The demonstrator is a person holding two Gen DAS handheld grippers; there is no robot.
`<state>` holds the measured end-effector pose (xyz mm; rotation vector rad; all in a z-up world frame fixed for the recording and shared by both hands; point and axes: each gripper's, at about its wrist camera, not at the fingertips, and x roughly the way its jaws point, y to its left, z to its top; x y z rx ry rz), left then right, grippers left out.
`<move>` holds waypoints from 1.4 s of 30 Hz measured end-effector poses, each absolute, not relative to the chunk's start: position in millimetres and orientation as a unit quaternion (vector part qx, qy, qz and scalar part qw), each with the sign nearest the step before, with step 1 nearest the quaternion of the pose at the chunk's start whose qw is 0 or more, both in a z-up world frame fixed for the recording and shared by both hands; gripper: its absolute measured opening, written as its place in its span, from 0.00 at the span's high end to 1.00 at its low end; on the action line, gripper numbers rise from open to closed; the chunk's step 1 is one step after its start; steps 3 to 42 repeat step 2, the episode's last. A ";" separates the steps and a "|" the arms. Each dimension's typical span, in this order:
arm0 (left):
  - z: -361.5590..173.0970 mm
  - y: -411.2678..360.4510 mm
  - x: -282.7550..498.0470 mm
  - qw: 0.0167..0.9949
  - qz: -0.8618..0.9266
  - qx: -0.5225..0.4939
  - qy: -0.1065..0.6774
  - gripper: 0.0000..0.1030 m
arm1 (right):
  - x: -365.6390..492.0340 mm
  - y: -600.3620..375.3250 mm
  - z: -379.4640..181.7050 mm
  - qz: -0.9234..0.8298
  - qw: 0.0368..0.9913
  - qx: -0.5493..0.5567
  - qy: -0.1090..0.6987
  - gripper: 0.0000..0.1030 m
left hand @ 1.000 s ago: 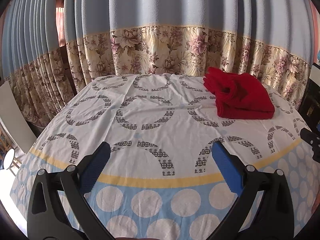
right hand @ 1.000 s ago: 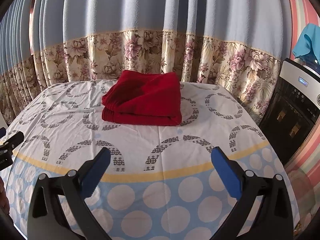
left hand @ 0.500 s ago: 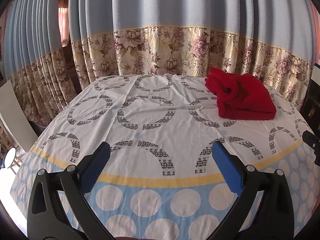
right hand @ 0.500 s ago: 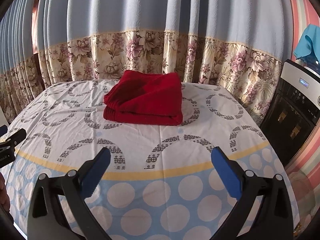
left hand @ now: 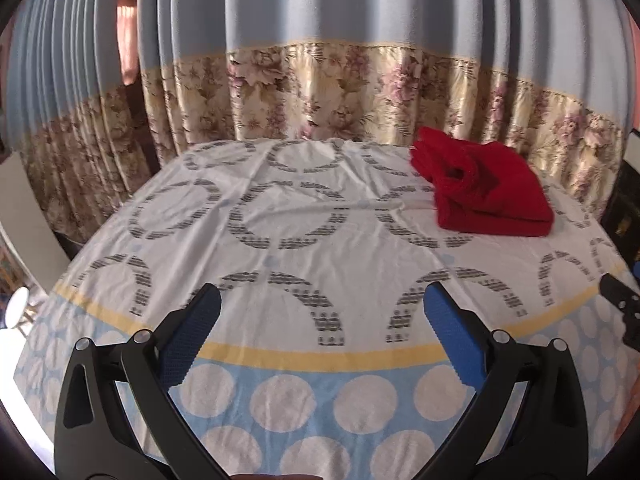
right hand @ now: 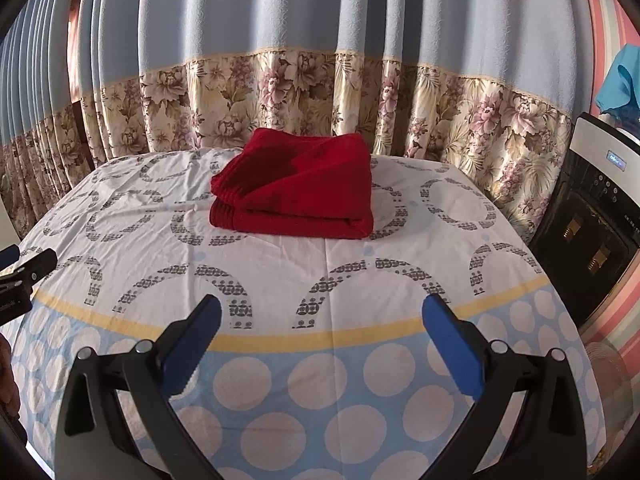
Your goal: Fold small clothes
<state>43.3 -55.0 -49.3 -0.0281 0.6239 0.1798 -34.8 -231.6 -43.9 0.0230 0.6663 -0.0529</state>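
Curtain (left hand: 320,40), blue with a floral lower band, hangs behind the table (left hand: 320,240) in both views. The left claw (left hand: 320,316) stands with fingers wide apart over the near edge of the patterned cloth, holding nothing. The red folded garment (left hand: 488,192) lies at the far right of the table in the left view, bunched end toward the far left. In the right view the red folded garment (right hand: 296,188) sits far and centred, long axis running left to right, ribbed end at the left. The right claw (right hand: 320,316) also gapes, empty. Only the right view shows the black-and-white appliance (right hand: 592,216) at the right.
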 end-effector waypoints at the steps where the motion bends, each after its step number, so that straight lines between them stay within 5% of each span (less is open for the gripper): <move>1: -49.4 -55.3 43.6 0.947 0.089 -0.011 0.307 0.03 | -33.4 -231.9 -44.6 -0.026 0.944 0.012 0.328 0.02; 42: -49.2 -55.4 43.7 0.948 0.089 -0.012 0.307 0.03 | -33.5 -231.7 -44.6 -0.027 0.944 0.012 0.328 0.02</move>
